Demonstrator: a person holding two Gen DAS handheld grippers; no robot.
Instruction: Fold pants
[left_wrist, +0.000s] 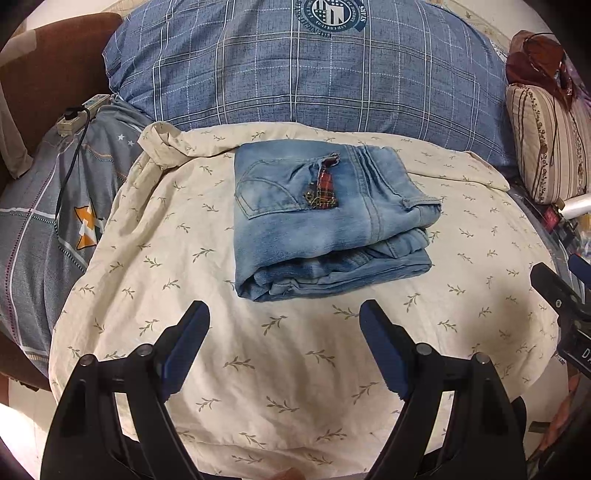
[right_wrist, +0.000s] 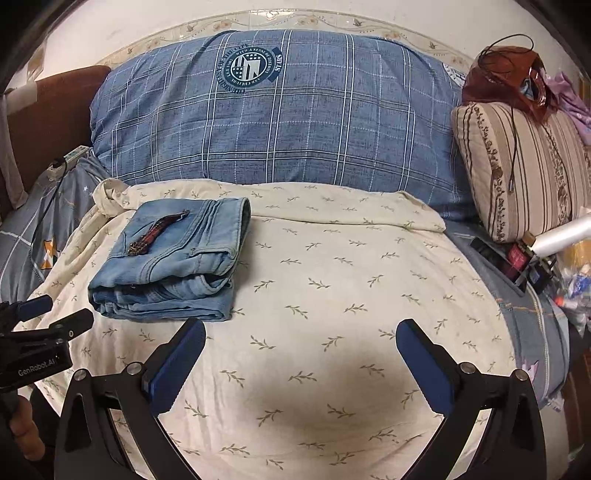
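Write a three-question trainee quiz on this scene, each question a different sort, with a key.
1. True or false: the jeans lie folded on the leaf-print sheet.
2. Multiple choice: the left gripper is A) shut on the jeans, B) open and empty, C) shut on the sheet.
3. Fill in: in the right wrist view, behind the sheet lies a blue checked ____.

Key: 1 true; 2 B; 3 pillow.
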